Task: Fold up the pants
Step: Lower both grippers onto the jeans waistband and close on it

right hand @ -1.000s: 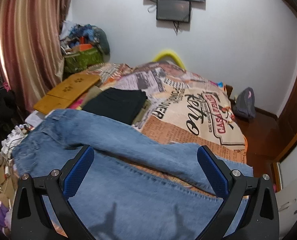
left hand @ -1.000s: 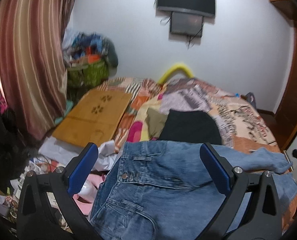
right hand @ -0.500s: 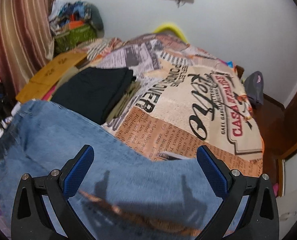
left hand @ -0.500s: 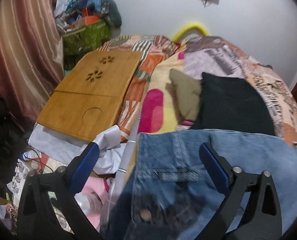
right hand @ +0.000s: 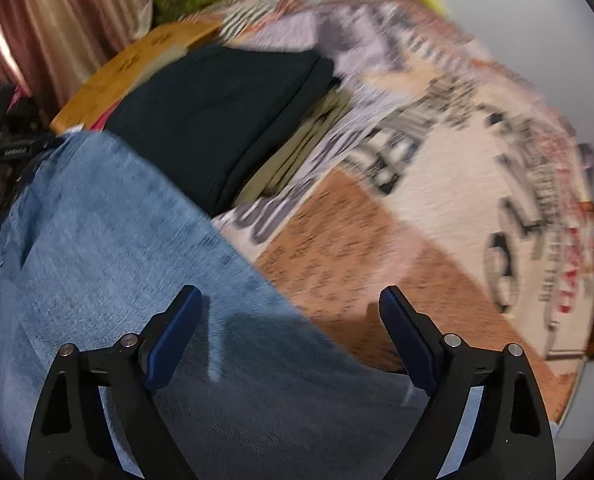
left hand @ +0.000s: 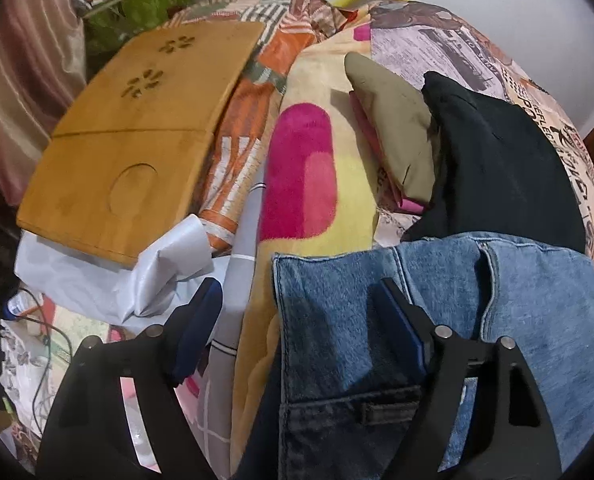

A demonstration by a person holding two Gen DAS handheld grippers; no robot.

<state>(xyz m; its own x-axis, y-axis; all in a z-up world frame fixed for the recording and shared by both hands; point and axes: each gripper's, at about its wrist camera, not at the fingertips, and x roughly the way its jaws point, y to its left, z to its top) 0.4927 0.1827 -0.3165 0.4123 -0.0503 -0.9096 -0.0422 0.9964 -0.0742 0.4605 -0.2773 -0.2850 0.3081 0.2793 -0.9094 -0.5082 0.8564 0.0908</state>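
1. Left wrist view: the left gripper [left hand: 297, 320] points steeply down over the waistband corner of the blue jeans [left hand: 437, 312], which lie spread on the patterned bedspread [left hand: 309, 184]; its jaws are closing, still wide, and the pads press on nothing; 1 pad stands over denim, the other beyond the jeans' edge over the white clutter beside the bed.
2. Right wrist view: the right gripper [right hand: 289, 320] hangs over the far edge of the jeans [right hand: 109, 248], where denim meets the orange print of the bedspread [right hand: 437, 184]; its jaws are also closing, wide apart, holding nothing; this picture is blurred, so fine detail of the hem is not readable.
3. Judgement: the step in hand looks like a 2-point grab along one side of the jeans, ahead of the 1st fold.
4. To do it well, each gripper should straddle the denim edge so both pads bite cloth, taking every layer but not the bedspread beneath.
5. Both pinches should land level with each other; the folded black garment [left hand: 505, 160] and wooden board [left hand: 137, 128] lie close by and should stay undisturbed.
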